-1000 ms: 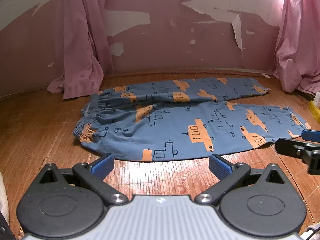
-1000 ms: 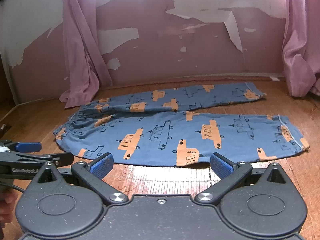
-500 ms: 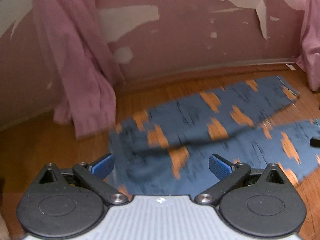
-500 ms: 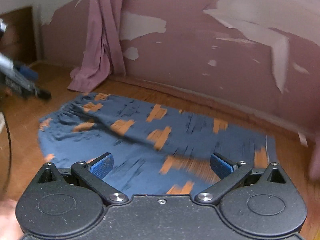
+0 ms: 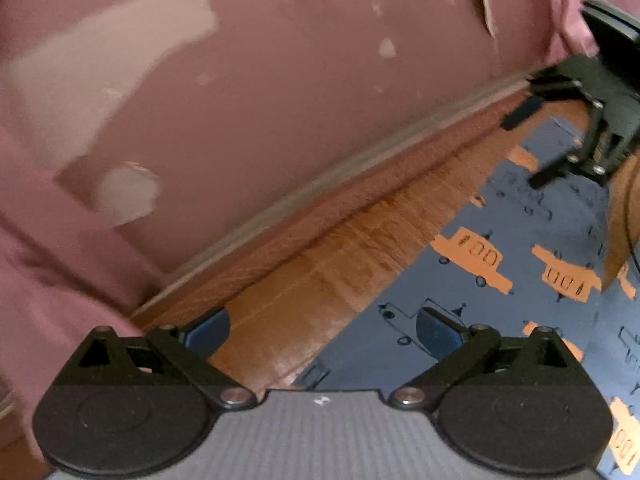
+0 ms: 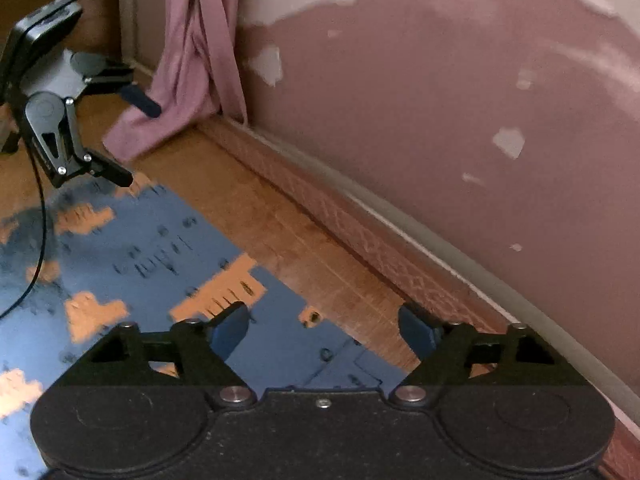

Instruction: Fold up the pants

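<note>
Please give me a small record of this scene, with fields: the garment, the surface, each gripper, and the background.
garment: blue pants with orange vehicle print, lying flat
surface: wooden floor
left gripper: open, over the pants' far edge, holding nothing
right gripper: open, over the same edge, holding nothing
background: pink wall with peeled paint, pink curtain

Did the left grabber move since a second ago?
Yes. The left gripper has gone forward over the pants toward the wall; the baseboard, far off before, now lies just past its open jaws.
</note>
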Motion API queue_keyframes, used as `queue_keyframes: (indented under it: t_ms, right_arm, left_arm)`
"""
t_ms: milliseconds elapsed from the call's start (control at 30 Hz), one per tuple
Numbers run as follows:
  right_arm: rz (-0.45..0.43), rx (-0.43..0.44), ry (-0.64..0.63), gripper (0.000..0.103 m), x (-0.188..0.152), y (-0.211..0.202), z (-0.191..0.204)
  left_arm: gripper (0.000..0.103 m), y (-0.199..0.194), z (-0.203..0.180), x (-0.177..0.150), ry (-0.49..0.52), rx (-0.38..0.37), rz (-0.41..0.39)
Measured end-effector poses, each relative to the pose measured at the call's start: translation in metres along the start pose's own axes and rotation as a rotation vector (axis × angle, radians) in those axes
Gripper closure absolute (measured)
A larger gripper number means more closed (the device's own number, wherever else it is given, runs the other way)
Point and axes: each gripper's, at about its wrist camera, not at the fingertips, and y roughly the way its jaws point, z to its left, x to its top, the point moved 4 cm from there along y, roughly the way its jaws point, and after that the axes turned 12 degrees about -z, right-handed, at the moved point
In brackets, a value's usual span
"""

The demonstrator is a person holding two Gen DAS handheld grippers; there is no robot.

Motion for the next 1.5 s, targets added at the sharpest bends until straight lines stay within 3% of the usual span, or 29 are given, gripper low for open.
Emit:
queue_keyframes:
  t_ms: [167, 267, 433, 533, 600, 733, 800, 867, 967, 1267, 1400, 1500]
  right_arm:
    - [0.06, 0.054, -0.028, 0.035, -0.017, 0.019, -0.009]
    - [0.072, 0.062, -0.015, 0.037, -0.024, 0.023, -0.018]
    - [0.066, 0.058, -0.014, 0.037, -0.035, 0.021, -0.025]
    - [0.049, 0.039, -0.011, 0.036, -0.037, 0.02, -0.022]
    - [0.039, 0.02, -0.008, 0.038, -0.039, 0.019, -0.017]
    - [0.012, -0.004, -0.015, 0.071, -0.039, 0.015, -0.008]
    - [0.007, -0.01, -0.013, 0.085, -0.04, 0.014, -0.002]
    - [0.001, -0.019, -0.013, 0.096, -0.04, 0.014, 0.003]
    - [-0.022, -0.053, -0.02, 0.1, -0.041, 0.015, 0.009]
    - [-0.149, -0.259, -0.137, 0.1, -0.016, 0.021, 0.014]
    - [-0.188, -0.348, -0.232, 0.1, 0.005, 0.043, 0.013]
    - [-0.183, -0.386, -0.281, 0.1, 0.015, 0.067, 0.01]
  left_arm:
    - [0.018, 0.033, -0.004, -0.016, 0.036, -0.108, 0.057]
    - [0.02, 0.04, -0.004, -0.022, 0.039, -0.161, 0.104]
    - [0.024, 0.051, 0.001, -0.03, 0.053, -0.155, 0.176]
    - [0.022, 0.05, 0.006, -0.034, 0.026, -0.155, 0.165]
    - [0.034, 0.048, 0.009, -0.036, -0.013, -0.176, 0.163]
    - [0.063, 0.042, 0.002, -0.035, -0.015, -0.205, 0.158]
    - [0.09, 0.041, -0.003, -0.034, -0.021, -0.212, 0.159]
    - [0.095, 0.04, -0.005, -0.034, -0.045, -0.189, 0.159]
    - [0.1, 0.039, -0.007, -0.035, -0.07, -0.115, 0.147]
    - [0.101, 0.027, -0.013, -0.018, 0.008, 0.19, 0.059]
    - [0.1, 0.031, -0.007, -0.011, 0.03, 0.333, 0.013]
    - [0.1, 0.036, -0.005, -0.013, 0.07, 0.397, 0.006]
